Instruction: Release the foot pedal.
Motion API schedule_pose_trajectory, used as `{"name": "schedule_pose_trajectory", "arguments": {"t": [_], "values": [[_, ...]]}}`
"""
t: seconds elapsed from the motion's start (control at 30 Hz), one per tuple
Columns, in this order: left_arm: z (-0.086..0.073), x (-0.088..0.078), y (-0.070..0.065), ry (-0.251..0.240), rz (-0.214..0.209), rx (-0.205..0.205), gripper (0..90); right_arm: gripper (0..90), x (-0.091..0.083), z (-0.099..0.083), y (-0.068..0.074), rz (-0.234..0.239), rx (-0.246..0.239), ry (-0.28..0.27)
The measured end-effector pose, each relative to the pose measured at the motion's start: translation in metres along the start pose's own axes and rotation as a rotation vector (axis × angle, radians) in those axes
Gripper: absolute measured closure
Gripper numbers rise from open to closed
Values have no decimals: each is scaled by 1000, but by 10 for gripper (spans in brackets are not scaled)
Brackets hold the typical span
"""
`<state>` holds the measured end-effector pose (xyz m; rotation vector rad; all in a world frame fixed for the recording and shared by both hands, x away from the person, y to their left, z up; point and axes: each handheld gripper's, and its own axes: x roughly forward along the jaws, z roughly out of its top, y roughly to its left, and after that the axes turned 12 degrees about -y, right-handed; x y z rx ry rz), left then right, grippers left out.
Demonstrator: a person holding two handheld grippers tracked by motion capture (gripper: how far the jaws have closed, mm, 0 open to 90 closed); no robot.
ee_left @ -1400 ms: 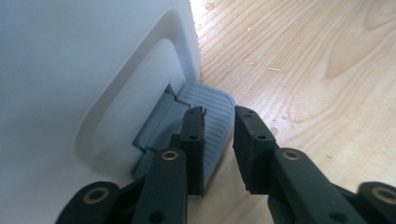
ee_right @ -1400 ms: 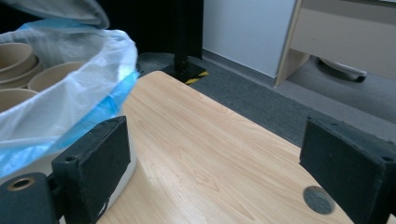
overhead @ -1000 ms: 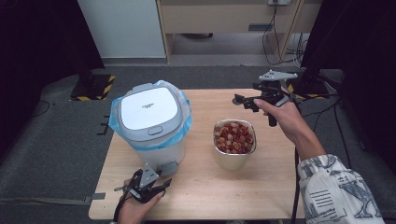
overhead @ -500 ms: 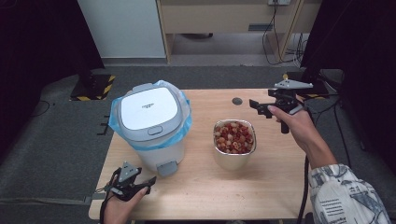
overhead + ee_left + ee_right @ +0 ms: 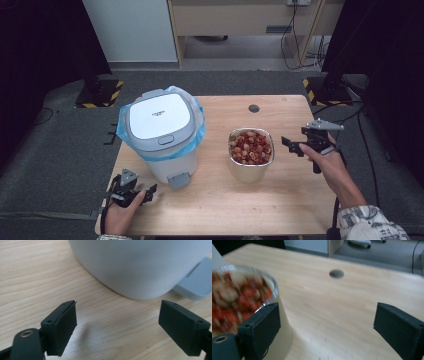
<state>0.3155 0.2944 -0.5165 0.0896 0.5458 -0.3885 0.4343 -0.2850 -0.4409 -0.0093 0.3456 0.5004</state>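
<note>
Holding both grippers with jaws apart, you keep the left gripper (image 5: 146,192) by the bin (image 5: 162,132) and its pedal (image 5: 178,180), the right gripper (image 5: 291,145) beside the bowl (image 5: 251,154) of food.

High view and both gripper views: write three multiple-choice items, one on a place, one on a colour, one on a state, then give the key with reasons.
1. Where does the metal bowl stand relative to the pedal bin?
A. to its right
B. on its lid
C. behind it

2. What colour is the bag lining the bin?
A. black
B. blue
C. yellow

3. How is the right tool?
A. shut on the bowl
B. shut on nothing
C. open

Key: 1 A, the high view shows the bowl on the table to the bin's right. 2 B, blue plastic frills out under the lid. 3 C, the right gripper view shows its jaws wide apart, one beside the bowl's wall, gripping nothing.
</note>
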Motion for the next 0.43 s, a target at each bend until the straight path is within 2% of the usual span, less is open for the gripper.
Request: {"name": "schedule_pose_trajectory", "arguments": {"t": [0.17, 0.27, 0.3, 0.43], "values": [[-3, 9, 10, 24, 39, 0, 124, 65, 2, -44, 4, -9, 4, 72], [-7, 13, 13, 45, 50, -5, 120, 79, 8, -70, 10, -10, 4, 137], [-8, 14, 13, 56, 49, -2, 118, 82, 10, -77, 12, -11, 10, 155], [-9, 17, 12, 42, 41, 7, 85, 89, 16, -94, 17, -12, 12, 217]]}}
